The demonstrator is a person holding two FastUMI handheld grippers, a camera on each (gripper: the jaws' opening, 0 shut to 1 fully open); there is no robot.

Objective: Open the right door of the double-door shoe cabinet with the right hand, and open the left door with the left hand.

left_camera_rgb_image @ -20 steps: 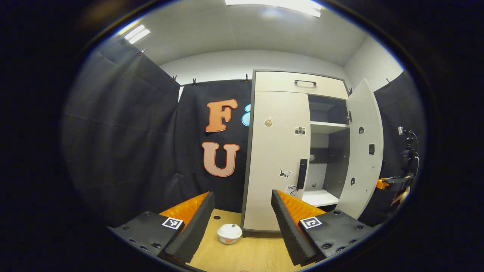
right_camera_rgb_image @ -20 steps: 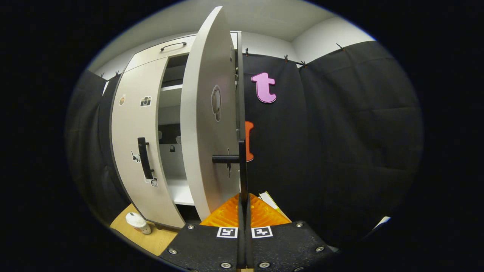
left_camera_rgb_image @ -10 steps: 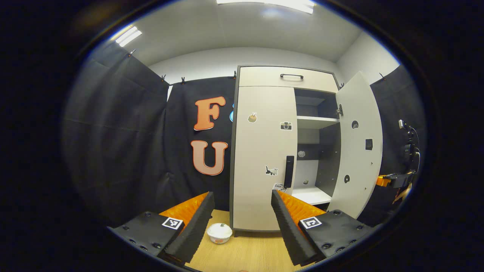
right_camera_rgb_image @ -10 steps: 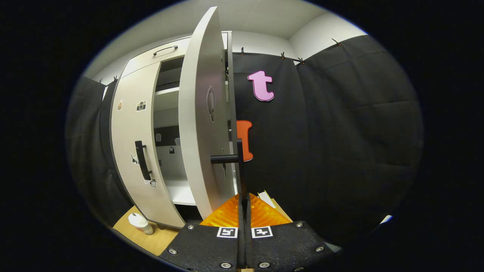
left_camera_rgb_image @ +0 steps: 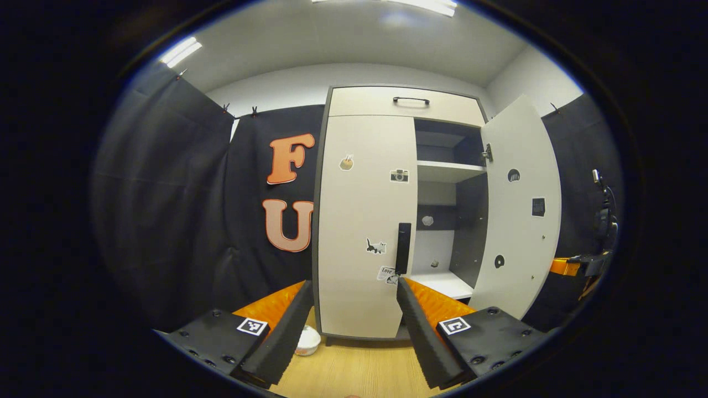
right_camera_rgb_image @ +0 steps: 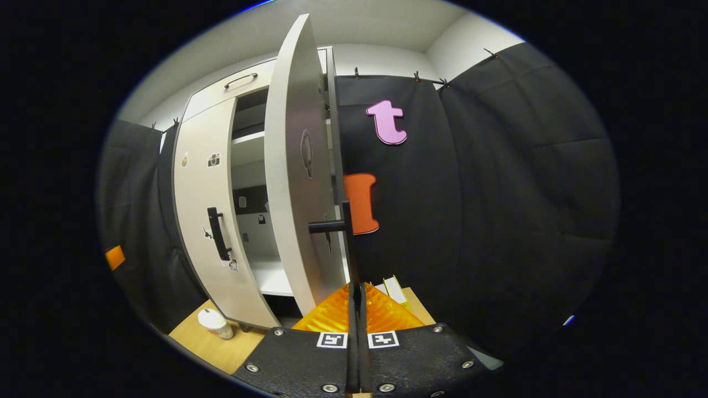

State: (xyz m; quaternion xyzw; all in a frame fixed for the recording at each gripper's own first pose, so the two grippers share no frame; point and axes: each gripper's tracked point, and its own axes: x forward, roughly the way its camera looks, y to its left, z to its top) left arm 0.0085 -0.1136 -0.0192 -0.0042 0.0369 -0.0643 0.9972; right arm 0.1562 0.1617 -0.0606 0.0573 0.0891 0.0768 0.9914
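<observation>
Already the right door (left_camera_rgb_image: pixel 520 204) of the shoe cabinet (left_camera_rgb_image: pixel 406 105) stood swung wide, its handle (right_camera_rgb_image: pixel 345 243) clamped edge-on in the right gripper (right_camera_rgb_image: pixel 357 296). Ahead of the left gripper (left_camera_rgb_image: pixel 354 293), fingers spread and empty, the left door (left_camera_rgb_image: pixel 365 221) was shut, beside a white cup (right_camera_rgb_image: pixel 215 323).

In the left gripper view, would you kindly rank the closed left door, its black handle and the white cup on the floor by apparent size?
1. Left door, by far the largest.
2. Black handle.
3. White cup, partly hidden behind a finger of the left gripper, so its rank below the handle is uncertain.
</observation>
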